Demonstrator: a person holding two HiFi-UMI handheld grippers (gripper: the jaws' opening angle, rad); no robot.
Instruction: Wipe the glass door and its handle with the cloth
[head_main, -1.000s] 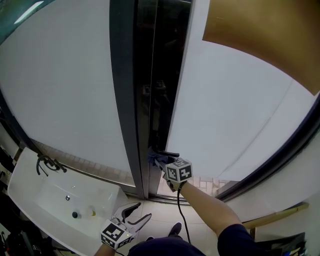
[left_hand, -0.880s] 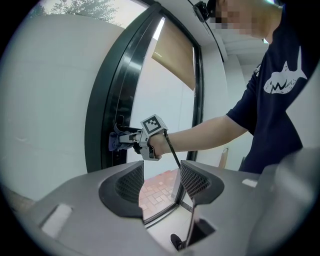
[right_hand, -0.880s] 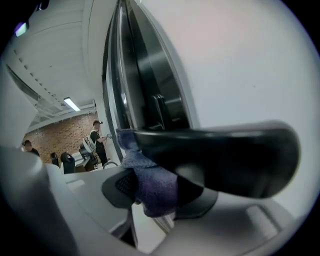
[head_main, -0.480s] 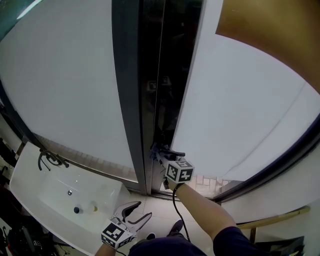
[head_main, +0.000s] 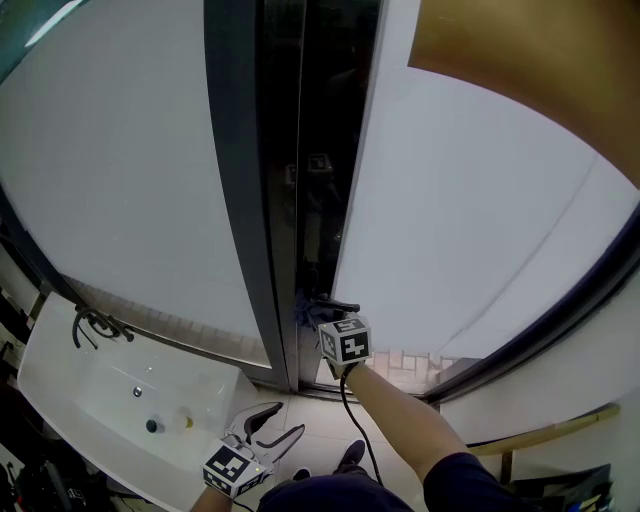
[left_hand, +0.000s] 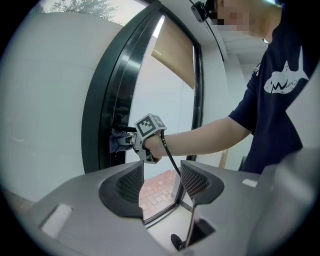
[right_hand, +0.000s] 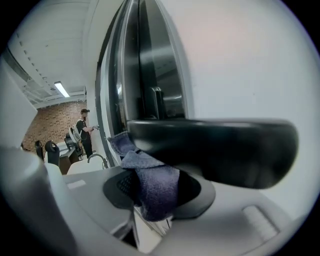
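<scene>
Cloth (right_hand: 150, 187) gripped in right gripper (head_main: 316, 312) stays pressed on door handle (right_hand: 210, 150), barely shifted; wiping continues, left gripper (head_main: 285, 420) idle, jaws apart.

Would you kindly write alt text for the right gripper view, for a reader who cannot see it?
The right gripper is shut on a blue-grey cloth, held up at the black door handle, which crosses the picture. Behind rises the dark door frame.
</scene>
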